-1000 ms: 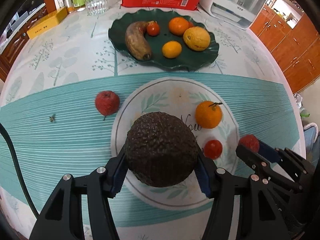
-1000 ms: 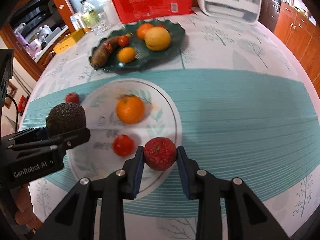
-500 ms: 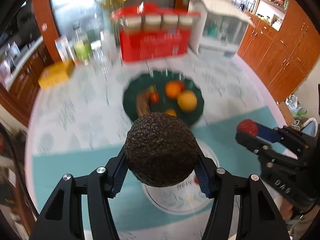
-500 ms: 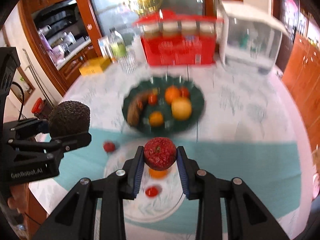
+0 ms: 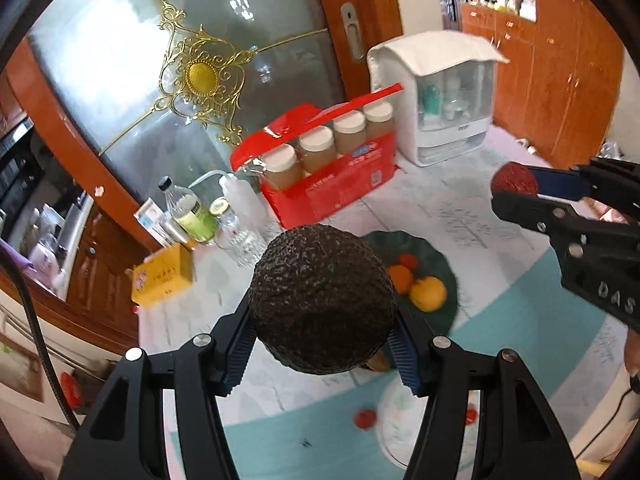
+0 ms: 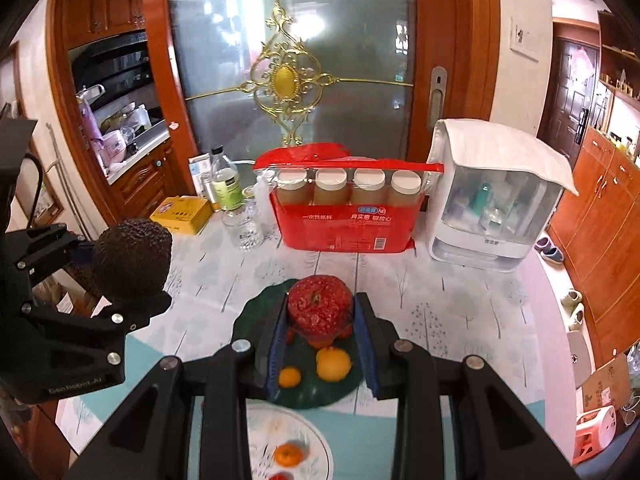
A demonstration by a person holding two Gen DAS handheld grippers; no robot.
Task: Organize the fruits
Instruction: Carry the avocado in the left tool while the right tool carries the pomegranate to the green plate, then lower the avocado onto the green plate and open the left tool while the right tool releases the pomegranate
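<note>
My left gripper (image 5: 322, 354) is shut on a dark bumpy avocado (image 5: 322, 300) and holds it high above the table; it also shows in the right wrist view (image 6: 132, 260). My right gripper (image 6: 320, 332) is shut on a red bumpy fruit (image 6: 320, 312), also raised; it shows in the left wrist view (image 5: 515, 178). Below lies the dark green plate (image 6: 256, 316) with oranges (image 6: 334, 364) and a small tomato (image 5: 408, 261). The white plate (image 6: 320, 440) holds an orange (image 6: 289, 454). A red fruit (image 5: 365, 418) lies beside the white plate (image 5: 400, 412).
At the table's back stand a red carton of jars (image 6: 346, 216), a white appliance (image 6: 496, 208), bottles (image 6: 226, 188), a glass (image 6: 248, 232) and a yellow box (image 6: 182, 214). A wooden and glass door is behind.
Both grippers have risen high above the table with their fruits and tilted up. The plates now look small and low in both views.
</note>
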